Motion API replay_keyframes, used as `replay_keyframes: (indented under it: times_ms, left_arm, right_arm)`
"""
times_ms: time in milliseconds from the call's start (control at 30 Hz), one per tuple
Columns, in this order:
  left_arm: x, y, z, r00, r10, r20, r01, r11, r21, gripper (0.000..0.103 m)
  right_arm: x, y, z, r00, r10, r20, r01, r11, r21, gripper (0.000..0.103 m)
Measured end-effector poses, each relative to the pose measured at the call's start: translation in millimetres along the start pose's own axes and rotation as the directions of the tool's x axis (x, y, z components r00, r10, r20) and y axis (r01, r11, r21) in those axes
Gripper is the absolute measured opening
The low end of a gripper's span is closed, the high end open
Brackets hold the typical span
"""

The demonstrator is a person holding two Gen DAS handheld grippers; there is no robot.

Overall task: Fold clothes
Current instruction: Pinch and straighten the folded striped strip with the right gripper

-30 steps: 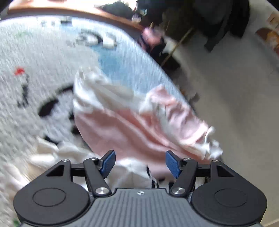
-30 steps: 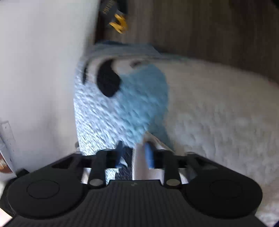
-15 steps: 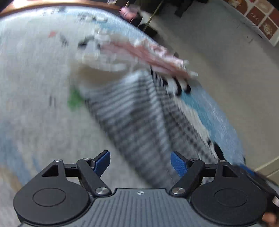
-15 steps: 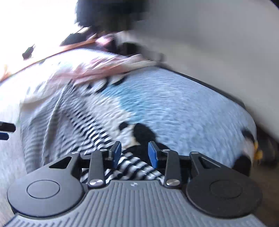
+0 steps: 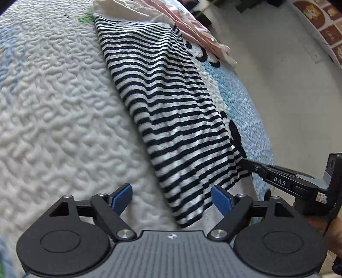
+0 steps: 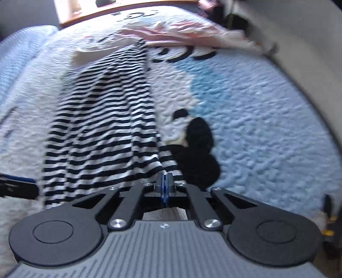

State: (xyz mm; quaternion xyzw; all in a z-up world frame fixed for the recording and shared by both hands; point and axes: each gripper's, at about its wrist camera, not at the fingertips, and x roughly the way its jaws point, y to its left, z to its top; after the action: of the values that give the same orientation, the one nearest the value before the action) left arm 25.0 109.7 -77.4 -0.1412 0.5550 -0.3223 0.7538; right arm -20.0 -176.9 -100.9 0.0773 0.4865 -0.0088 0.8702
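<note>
A black-and-white striped shirt (image 5: 171, 111) lies stretched lengthwise across a textured white and blue bedspread (image 5: 53, 102), its near corner pinched and lifted off the bed. The right gripper (image 6: 164, 184) is closed tight on that corner, its blue pads pressed together with the striped cloth between them; in the left wrist view the same gripper (image 5: 245, 161) comes in from the right and meets the shirt's near right edge. The left gripper (image 5: 172, 197) stands wide apart, holding nothing, with the shirt's near hem lying between and just beyond its blue pads (image 5: 121, 196). At the far end of the shirt a heap of pink and white clothes (image 5: 183, 19) rests on the bedspread, touching the shirt's far edge. A black cartoon pattern (image 6: 196, 147) on the bedspread shows just beside the shirt's right side. Beyond the bed's edge runs a pale wall (image 5: 277, 74).
</note>
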Motion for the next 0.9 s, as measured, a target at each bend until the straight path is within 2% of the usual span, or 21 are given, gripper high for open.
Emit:
replay_keyframes:
  times_ms: [100,200,333,400,467,500,533,567,633,667,700,800,900]
  left_arm:
    - [1,-13,-9,0.997,0.058,0.054,-0.055,0.997,-0.045,0.085]
    - [1,-21,-16,0.988,0.115,0.1,-0.1,0.984,-0.147,0.085]
    - [-2,-32,-33,0.974,0.175,0.141,-0.131,0.953,-0.275,0.085]
    - [-2,-38,-41,0.972,0.188,0.145,-0.133,0.937,-0.322,0.085]
    - [-1,-44,-49,0.973,0.183,0.138,-0.123,0.924,-0.362,0.085]
    - [0,-47,-53,0.974,0.183,0.134,-0.121,0.919,-0.375,0.085]
    - [1,-50,-58,0.973,0.186,0.134,-0.124,0.918,-0.376,0.085]
    - [2,-53,-63,0.972,0.189,0.137,-0.126,0.92,-0.371,0.085]
    - [5,-57,-70,0.97,0.194,0.146,-0.131,0.924,-0.359,0.085]
    - [5,-58,-73,0.969,0.195,0.152,-0.131,0.926,-0.355,0.085]
    - [5,-59,-77,0.968,0.196,0.159,-0.13,0.927,-0.351,0.085]
    - [2,-58,-81,0.972,0.18,0.149,-0.115,0.925,-0.363,0.085]
    - [-2,-52,-85,0.982,0.14,0.129,-0.078,0.912,-0.404,0.085]
  right_arm:
    - [6,-34,2,0.997,0.072,-0.008,-0.072,0.996,0.057,0.001]
    - [13,-71,-1,0.99,0.14,-0.008,-0.137,0.976,0.169,0.0]
    - [15,-85,-5,0.971,0.238,-0.029,-0.23,0.96,0.16,0.003]
    - [7,-88,-2,0.962,0.272,-0.014,-0.267,0.952,0.148,0.008]
    - [-5,-92,0,0.956,0.293,0.005,-0.29,0.944,0.155,0.037]
    - [-10,-93,-1,0.951,0.31,0.003,-0.307,0.94,0.149,0.044]
    - [-13,-92,-3,0.943,0.333,-0.004,-0.33,0.934,0.135,0.044]
    - [-14,-89,-5,0.938,0.346,-0.019,-0.342,0.933,0.112,0.036]
    - [-11,-82,-11,0.936,0.346,-0.068,-0.343,0.938,0.057,0.029]
    - [-8,-79,-14,0.937,0.336,-0.098,-0.334,0.942,0.037,0.009]
    - [-8,-76,-16,0.937,0.332,-0.109,-0.332,0.943,0.023,0.005]
    - [-24,-69,-15,0.934,0.344,-0.097,-0.346,0.938,-0.011,0.004]
    - [-37,-74,-11,0.929,0.353,-0.107,-0.352,0.935,0.032,0.004]
